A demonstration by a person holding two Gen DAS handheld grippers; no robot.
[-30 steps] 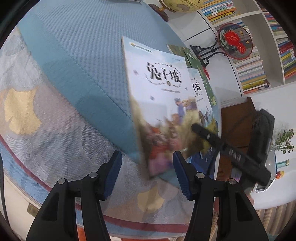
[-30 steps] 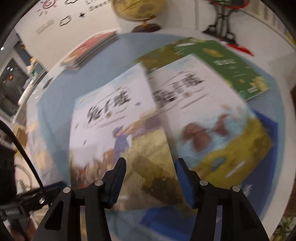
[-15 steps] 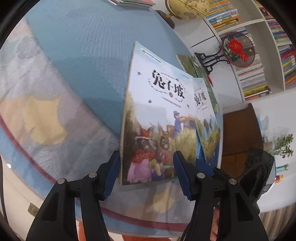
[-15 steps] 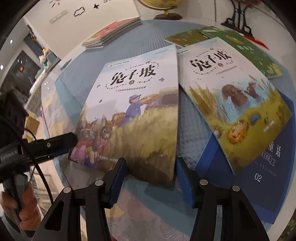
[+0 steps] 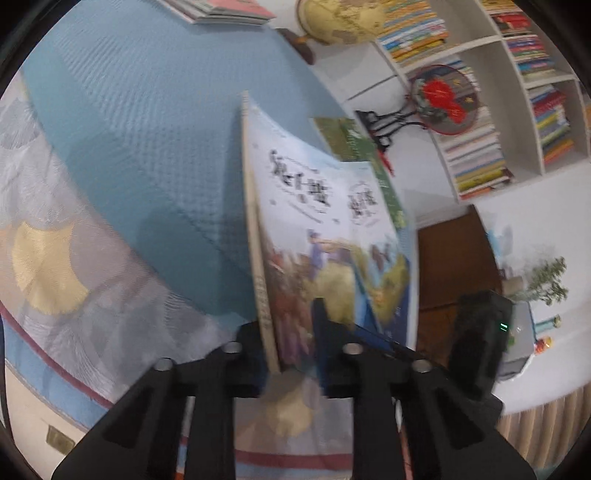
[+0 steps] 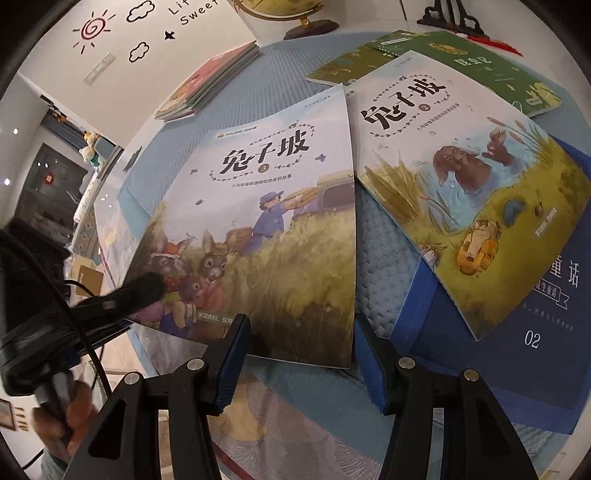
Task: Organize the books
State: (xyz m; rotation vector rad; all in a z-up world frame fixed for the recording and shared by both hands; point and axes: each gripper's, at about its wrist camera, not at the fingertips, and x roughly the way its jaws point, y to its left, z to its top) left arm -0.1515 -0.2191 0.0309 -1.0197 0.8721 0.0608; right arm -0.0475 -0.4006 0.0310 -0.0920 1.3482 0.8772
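The picture book marked 3 [image 6: 273, 206], with rabbits in a field on its cover, lies on the blue tablecloth [image 5: 147, 129]. My left gripper [image 5: 291, 332] is shut on its near left corner, and that edge of the book [image 5: 295, 206] is tilted up off the cloth. In the right wrist view the left gripper's black finger [image 6: 140, 291] lies over that corner. My right gripper [image 6: 304, 362] is open just above the book's near edge, its pads not touching it. Book 2 [image 6: 461, 166] of the same series rests to the right, partly on a dark blue box [image 6: 535, 350].
Two green books [image 6: 480, 70] lie beyond book 2. A flat stack of books [image 6: 210, 85] sits at the far left by a globe [image 5: 343, 18]. A red fan ornament [image 5: 439, 99] and full bookshelves [image 5: 498, 110] stand behind. A hand [image 6: 70, 413] holds the left gripper.
The left jaws have closed on the near left corner of book 3, and that side has risen off the cloth. The right gripper has drifted slightly closer to the book's near edge.
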